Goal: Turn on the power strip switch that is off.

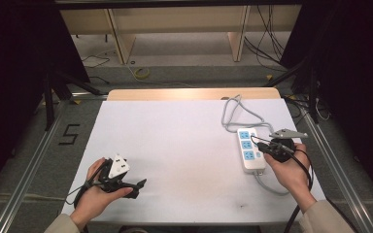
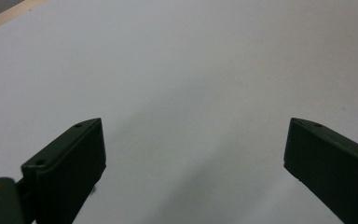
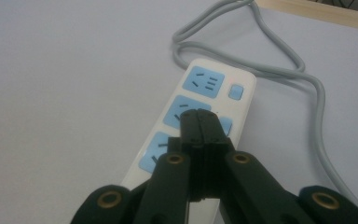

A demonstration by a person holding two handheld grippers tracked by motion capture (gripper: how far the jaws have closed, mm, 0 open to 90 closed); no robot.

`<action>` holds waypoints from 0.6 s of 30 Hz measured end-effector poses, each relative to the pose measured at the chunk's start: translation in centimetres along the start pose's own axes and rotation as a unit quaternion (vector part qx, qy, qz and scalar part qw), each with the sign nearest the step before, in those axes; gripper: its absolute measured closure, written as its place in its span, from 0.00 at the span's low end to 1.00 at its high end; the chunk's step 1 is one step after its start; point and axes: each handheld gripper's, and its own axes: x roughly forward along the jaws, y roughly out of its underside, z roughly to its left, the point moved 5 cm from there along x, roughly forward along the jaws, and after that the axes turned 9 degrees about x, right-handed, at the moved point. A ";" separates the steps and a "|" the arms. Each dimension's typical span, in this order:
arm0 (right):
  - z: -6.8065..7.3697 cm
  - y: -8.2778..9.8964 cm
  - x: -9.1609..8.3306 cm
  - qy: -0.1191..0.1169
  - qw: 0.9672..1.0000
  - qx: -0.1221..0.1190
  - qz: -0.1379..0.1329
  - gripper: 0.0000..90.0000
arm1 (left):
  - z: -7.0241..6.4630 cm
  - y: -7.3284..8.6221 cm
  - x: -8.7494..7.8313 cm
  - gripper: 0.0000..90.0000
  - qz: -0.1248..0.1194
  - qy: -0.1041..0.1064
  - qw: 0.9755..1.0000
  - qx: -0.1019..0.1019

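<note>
On the white counter (image 1: pixel 184 145) the power strip (image 1: pixel 250 149) lies at the right with nothing plugged in, so little seems done: the right gripper (image 3: pixel 200 122), fingers closed and empty, hovers over its middle socket, while the left gripper (image 2: pixel 193 154) waits wide open.

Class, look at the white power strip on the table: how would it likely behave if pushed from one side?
The power strip looks rigid and flat, so it would probably slide, not tip. Its grey cable lies in loose loops, so it likely flexes and drags behind. The smooth table suggests easy sliding.
</note>
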 end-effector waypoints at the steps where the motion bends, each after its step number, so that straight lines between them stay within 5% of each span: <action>1: 0.0 0.0 0.0 0.000 1.000 0.000 0.000 1.00 | 0.0 0.0 0.0 0.06 0.000 0.000 1.000 0.000; 18: -0.6 -1.0 1.2 0.011 1.000 0.006 0.018 1.00 | 0.0 0.0 0.0 0.06 0.000 0.000 1.000 -0.001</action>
